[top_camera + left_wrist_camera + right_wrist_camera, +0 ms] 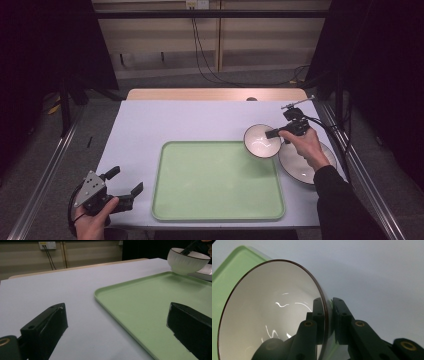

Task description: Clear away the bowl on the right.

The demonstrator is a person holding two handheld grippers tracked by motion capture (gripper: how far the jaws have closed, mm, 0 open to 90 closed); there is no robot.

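1. High view: the right hand-held gripper [274, 133] is clamped on the rim of a white bowl [261, 142], near the table's right edge. The bowl overlaps the far right corner of a green tray [217, 202]; a plate [300, 165] lies just beside it, partly under the right hand [306, 145].
2. High view: the left hand-held gripper [126, 184] sits near the table's [175, 117] near left corner, jaws apart, nothing between them.
3. Left gripper view: both jaws stand wide over the table and the tray [140, 302] edge. The bowl [186, 262] is above the tray's far corner; whether it touches cannot be told.
4. Right gripper view: the jaws pinch the bowl's [269, 315] wall, one inside, one outside.
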